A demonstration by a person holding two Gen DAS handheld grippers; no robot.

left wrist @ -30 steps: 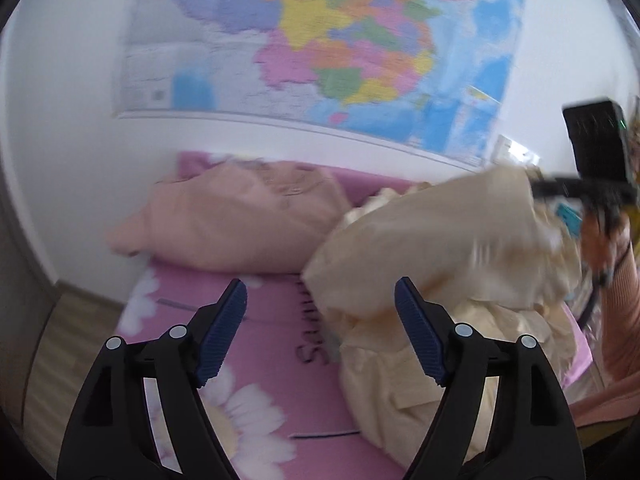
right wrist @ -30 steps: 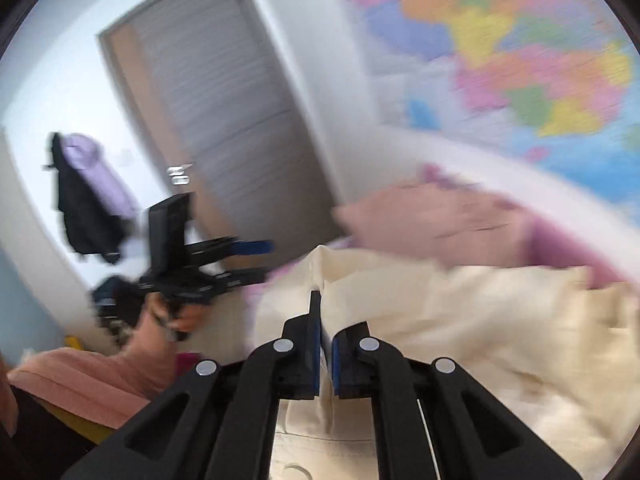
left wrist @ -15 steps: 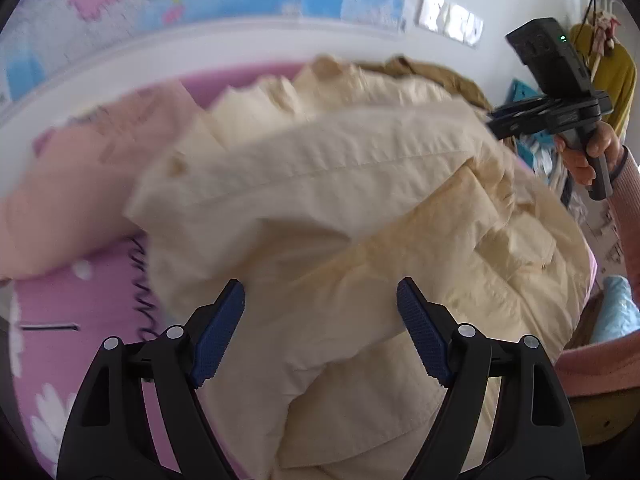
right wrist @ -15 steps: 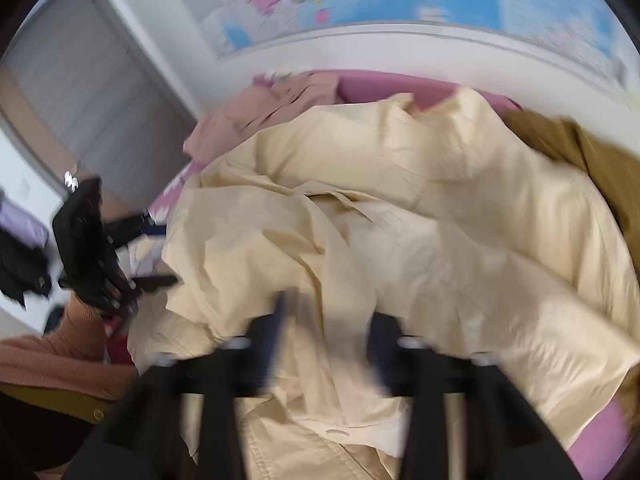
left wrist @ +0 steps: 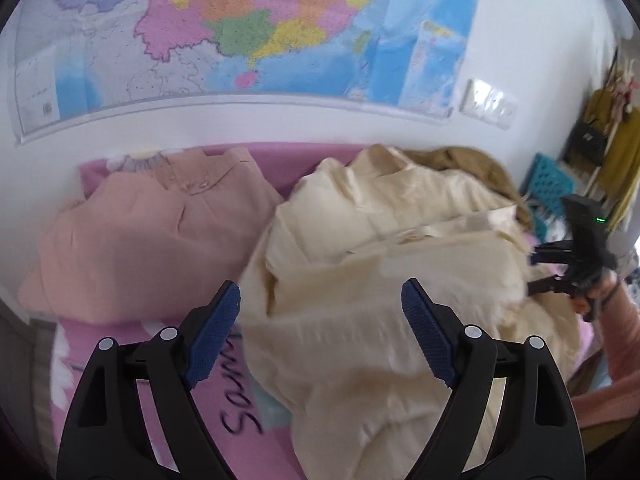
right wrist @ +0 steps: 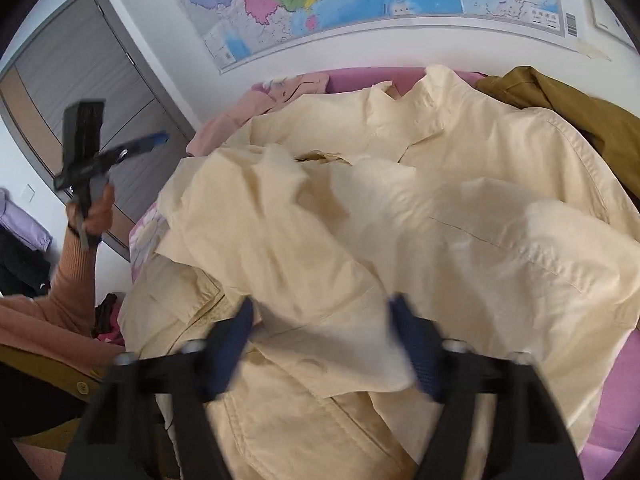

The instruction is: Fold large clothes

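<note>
A large cream-yellow shirt [left wrist: 400, 280] lies rumpled on the pink bed, collar toward the wall; it fills the right wrist view [right wrist: 400, 220]. My left gripper [left wrist: 320, 324] is open and empty above the shirt's left edge. My right gripper [right wrist: 324, 340] is open and empty just above the shirt's lower part, its fingers blurred. The right gripper also shows in the left wrist view [left wrist: 568, 256] at the shirt's right edge. The left gripper shows in the right wrist view [right wrist: 100, 148], raised at the left.
A folded peach garment [left wrist: 140, 240] lies at the bed's far left. A brown garment [right wrist: 568, 108] lies at the far right by the wall. The pink flowered bedsheet [left wrist: 168, 420] shows at the left. A map [left wrist: 240, 20] hangs on the wall; a door [right wrist: 80, 92] stands left.
My right gripper opened and let go of the cream shirt, which dropped onto the bed. My left gripper stayed open and tilted down over the shirt, then back toward the wall.
</note>
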